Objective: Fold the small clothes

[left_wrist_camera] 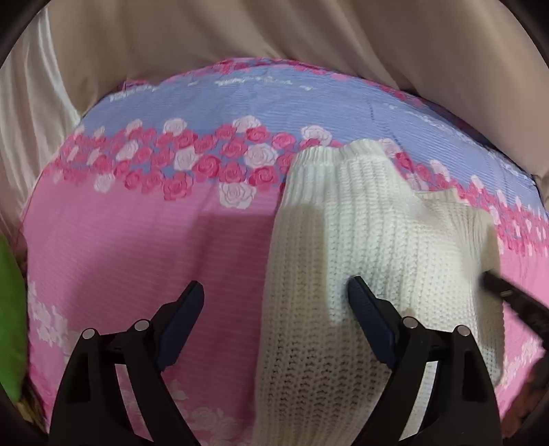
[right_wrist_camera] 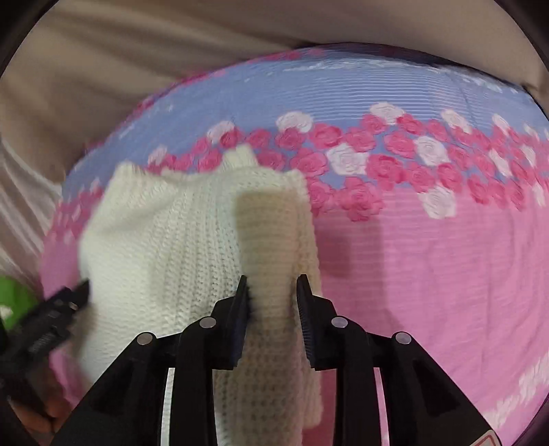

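My right gripper is clamped on a raised fold of the white knit sweater, which lies on the bedspread toward its right side. My left gripper hangs spread wide, one finger over the knit. I judge it soft, light, stretchy; best taken at the ribbed hems. Beige curtain beyond the far edge, nothing blocking.

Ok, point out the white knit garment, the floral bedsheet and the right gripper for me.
white knit garment [left_wrist_camera: 377, 233], left wrist view, middle of the knit body.
floral bedsheet [right_wrist_camera: 446, 260], right wrist view, bare pink area.
right gripper [right_wrist_camera: 272, 286], right wrist view, midway between its fingers, around a knit fold.
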